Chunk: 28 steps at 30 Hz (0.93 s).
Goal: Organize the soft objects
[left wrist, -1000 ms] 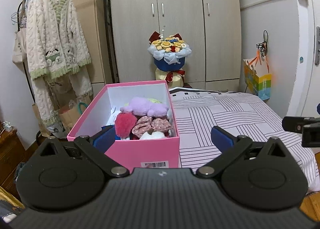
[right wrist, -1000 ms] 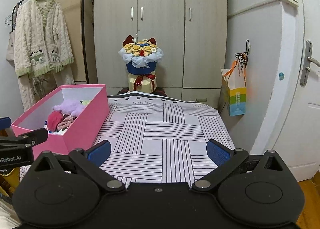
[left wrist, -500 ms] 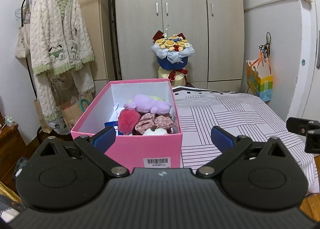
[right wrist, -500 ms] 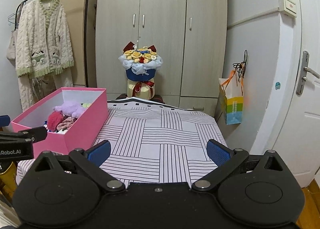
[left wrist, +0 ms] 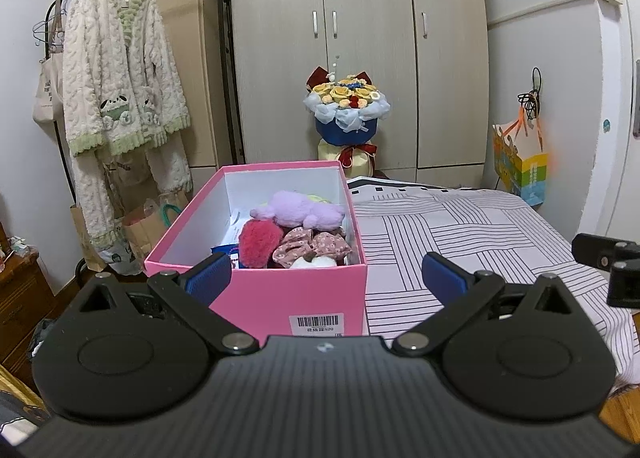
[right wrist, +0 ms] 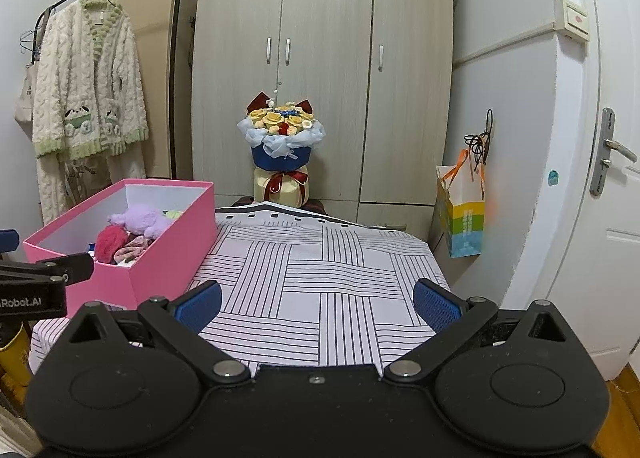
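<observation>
A pink box point(left wrist: 280, 294) point(right wrist: 168, 254) sits on the left part of the striped bed. Inside lie a purple plush toy point(left wrist: 300, 211) point(right wrist: 138, 219), a red fluffy ball point(left wrist: 258, 244) point(right wrist: 108, 244), a floral scrunchie point(left wrist: 316, 244) and a white soft item point(left wrist: 314, 262). My left gripper point(left wrist: 326, 278) is open and held just short of the box's near wall, with nothing between its fingers. My right gripper point(right wrist: 316, 304) is open over the bare bedsheet, right of the box. The left gripper's side point(right wrist: 40, 282) shows at the left edge of the right wrist view.
The striped bedsheet point(right wrist: 332, 270) stretches right of the box. A flower bouquet point(left wrist: 346, 113) stands beyond the bed before a wardrobe point(left wrist: 360, 37). A fluffy robe point(left wrist: 120, 97) hangs on a rack at left. A colourful paper bag point(right wrist: 462, 213) hangs near a white door point(right wrist: 600, 177).
Both grippers have pulled back and tilted up a little, so the box and bed sit lower and further off. Both stay open and empty.
</observation>
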Tool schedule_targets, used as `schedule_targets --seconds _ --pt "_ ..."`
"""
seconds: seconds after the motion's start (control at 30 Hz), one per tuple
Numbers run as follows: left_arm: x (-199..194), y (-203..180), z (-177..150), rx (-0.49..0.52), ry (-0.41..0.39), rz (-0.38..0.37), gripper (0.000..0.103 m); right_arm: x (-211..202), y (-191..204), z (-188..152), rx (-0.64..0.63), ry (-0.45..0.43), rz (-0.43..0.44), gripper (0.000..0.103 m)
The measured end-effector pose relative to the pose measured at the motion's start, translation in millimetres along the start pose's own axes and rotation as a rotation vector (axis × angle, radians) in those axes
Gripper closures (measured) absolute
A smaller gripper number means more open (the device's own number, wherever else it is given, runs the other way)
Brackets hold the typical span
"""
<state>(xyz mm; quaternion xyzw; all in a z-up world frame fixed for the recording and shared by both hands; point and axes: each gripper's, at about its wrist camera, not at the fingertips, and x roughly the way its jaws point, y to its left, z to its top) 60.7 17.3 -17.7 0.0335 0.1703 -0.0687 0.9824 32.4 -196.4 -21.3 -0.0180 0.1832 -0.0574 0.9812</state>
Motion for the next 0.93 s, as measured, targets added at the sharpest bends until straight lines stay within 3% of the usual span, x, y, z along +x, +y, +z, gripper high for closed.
schedule_targets --seconds 0.93 --pt "3.9 7.0 -4.1 -0.02 0.016 0.009 0.0 7.6 4.4 2.0 -0.011 0.024 -0.022 0.0"
